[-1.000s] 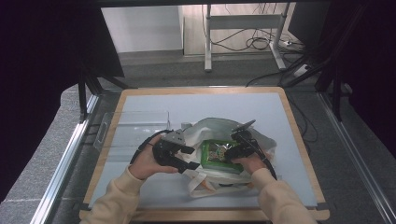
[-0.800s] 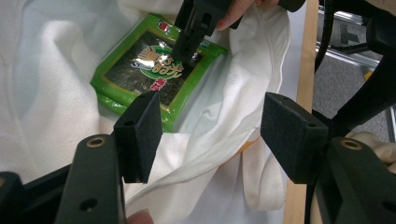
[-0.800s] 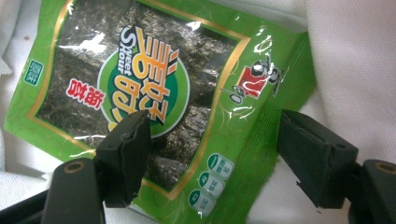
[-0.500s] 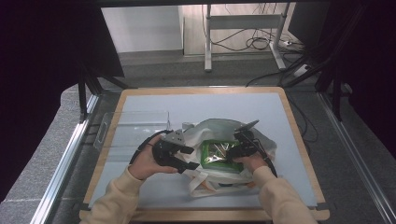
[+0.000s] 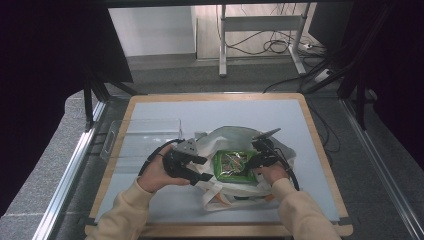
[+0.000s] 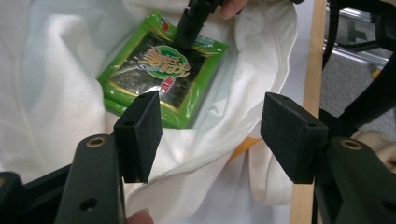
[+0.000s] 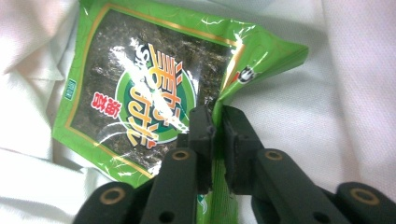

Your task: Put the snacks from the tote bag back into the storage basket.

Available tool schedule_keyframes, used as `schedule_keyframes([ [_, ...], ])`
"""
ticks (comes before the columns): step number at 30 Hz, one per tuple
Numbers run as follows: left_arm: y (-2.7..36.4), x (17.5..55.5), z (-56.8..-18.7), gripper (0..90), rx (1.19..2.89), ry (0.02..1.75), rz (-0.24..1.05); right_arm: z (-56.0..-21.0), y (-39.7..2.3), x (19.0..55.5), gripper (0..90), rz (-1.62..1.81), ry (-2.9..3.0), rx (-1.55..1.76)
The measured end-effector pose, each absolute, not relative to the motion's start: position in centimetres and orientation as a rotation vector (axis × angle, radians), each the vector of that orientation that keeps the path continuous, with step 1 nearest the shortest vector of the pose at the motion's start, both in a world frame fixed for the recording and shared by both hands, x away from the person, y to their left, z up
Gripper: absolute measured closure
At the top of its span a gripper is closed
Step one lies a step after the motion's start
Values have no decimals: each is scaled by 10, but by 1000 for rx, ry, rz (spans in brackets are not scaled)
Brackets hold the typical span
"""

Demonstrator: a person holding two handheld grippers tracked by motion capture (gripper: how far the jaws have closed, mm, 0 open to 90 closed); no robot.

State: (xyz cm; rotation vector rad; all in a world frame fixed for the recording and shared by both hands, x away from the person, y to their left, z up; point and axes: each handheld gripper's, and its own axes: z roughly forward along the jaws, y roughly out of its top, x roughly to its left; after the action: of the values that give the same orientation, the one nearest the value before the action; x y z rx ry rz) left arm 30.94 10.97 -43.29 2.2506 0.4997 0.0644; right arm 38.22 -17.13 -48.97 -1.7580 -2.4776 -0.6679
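Right gripper [image 7: 214, 126], low centre of the right gripper view: jaws have just been closing and now pinch a folded edge of the green seaweed packet [image 7: 140, 88], pads pressed tight on the film. Packet fills the upper left of that view, lying on the white cloth bag [image 7: 355, 93]. In the high view the right gripper [image 5: 257, 161] sits right of centre, at the packet's [image 5: 232, 164] right edge.

Left gripper [image 6: 210, 126], lower half of its own view: jaws spread wide, nothing between the pads, with the bag's [image 6: 60, 88] rim below them. Packet [image 6: 161, 70] lies beyond, upper centre. High view shows the left gripper [image 5: 200, 167] just left of the packet, on the bag [image 5: 230, 137], near a clear plastic tray [image 5: 137, 137] at left.
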Motion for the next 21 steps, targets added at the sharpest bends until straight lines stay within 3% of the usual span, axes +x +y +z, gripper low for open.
schedule_keyframes([
  [21, 111, 312, -436, 384, 2255, 517, 61, -450, -184, 361, 859, -903, -2633, -1601],
])
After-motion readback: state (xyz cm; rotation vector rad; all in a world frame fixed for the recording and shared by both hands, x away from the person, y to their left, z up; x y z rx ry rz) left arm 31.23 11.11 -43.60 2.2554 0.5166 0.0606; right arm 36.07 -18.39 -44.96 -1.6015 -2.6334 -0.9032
